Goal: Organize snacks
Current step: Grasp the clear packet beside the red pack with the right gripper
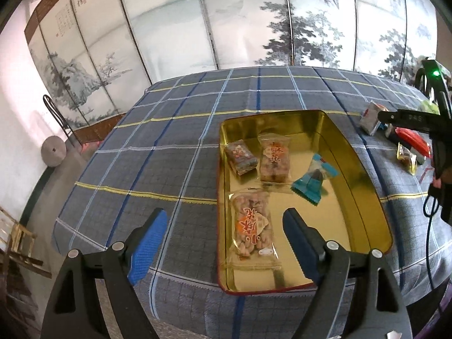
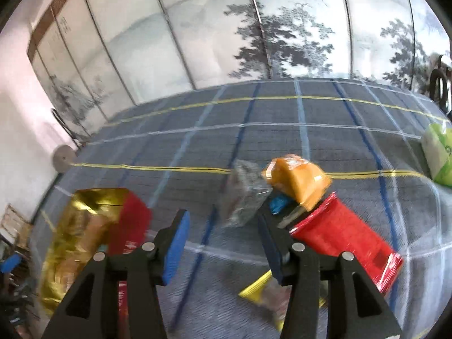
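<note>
The left gripper [image 1: 223, 226] hovers with fingers spread wide and empty over the near end of a gold tin [image 1: 364, 175] on the plaid-covered surface [image 1: 158, 152]. Inside the tin lie two clear packets with orange print [image 1: 252, 227], a dark wrapped bar [image 1: 240, 156] and a teal-edged packet [image 1: 310, 180]. The right gripper [image 2: 224, 226] also has its fingers released, holding nothing, above loose snacks: a clear packet [image 2: 244, 195], an orange pack [image 2: 299, 179], a red pouch [image 2: 347, 237] and a yellow-edged packet [image 2: 254, 291] partly hidden behind its right finger. A green-white tissue pack [image 2: 439, 155] sits well apart.
</note>
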Demonstrator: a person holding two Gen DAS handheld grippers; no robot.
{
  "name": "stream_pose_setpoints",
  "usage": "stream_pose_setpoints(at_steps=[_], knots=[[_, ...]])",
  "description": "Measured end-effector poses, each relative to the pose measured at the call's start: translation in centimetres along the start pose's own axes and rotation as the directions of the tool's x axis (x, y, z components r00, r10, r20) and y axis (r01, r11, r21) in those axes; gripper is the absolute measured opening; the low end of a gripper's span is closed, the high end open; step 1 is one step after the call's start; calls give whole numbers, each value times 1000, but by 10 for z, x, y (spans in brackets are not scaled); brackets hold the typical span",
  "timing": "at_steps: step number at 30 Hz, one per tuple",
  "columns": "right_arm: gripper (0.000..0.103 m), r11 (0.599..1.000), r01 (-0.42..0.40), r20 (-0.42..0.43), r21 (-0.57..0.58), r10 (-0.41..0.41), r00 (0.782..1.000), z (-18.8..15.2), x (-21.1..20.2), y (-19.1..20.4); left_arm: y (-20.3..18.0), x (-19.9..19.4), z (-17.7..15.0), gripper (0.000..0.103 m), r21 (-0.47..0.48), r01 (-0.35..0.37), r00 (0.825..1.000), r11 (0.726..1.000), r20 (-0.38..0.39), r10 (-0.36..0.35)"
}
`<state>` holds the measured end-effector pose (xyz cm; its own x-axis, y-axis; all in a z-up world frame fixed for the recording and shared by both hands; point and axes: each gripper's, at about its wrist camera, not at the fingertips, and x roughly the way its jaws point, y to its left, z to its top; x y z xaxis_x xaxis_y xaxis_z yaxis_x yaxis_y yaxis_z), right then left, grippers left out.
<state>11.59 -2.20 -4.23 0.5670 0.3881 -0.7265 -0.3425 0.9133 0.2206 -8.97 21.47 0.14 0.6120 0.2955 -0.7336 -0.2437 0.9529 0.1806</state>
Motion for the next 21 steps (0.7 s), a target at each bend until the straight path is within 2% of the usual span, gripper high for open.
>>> stream_pose_setpoints(at_steps=[4, 10, 11, 13, 14, 16, 18, 19, 21], knots=[[51, 998, -31, -21, 53, 32, 999, 4, 16, -16, -2, 5, 4, 81, 1, -3, 1000, 1000, -9, 3], [51, 995, -56, -51, 84, 60, 997, 15, 40, -20, -8, 11, 6, 81, 15, -2, 1000, 1000, -22, 2], [49, 993, -70, -54, 92, 75, 996, 16, 43, -18, -9, 12, 7, 81, 17, -1, 1000, 1000, -25, 2], [30, 994, -65, -77, 87, 72, 994, 16, 49, -14, -11, 13, 7, 81, 23, -3, 1000, 1000, -31, 3], [27, 993, -80, -80, 88, 87, 993, 16, 49, -13, -13, 12, 8, 81, 25, -5, 999, 1000, -31, 6], [27, 992, -96, -59, 79, 101, 993, 13, 35, -8, -15, 9, 11, 81, 32, -6, 1000, 999, -23, 7], [27, 981, -171, -12, 96, 173, 985, 6, 3, -13, -18, 2, 13, 81, 39, 1, 1000, 999, -6, -1], [27, 979, -185, 7, 90, 185, 983, 0, -16, -17, -20, 0, 15, 81, 45, 4, 1000, 999, 1, -4], [27, 986, -153, 30, 66, 152, 988, -13, -51, -31, -27, -6, 17, 81, 66, 13, 1000, 998, 15, -14]])
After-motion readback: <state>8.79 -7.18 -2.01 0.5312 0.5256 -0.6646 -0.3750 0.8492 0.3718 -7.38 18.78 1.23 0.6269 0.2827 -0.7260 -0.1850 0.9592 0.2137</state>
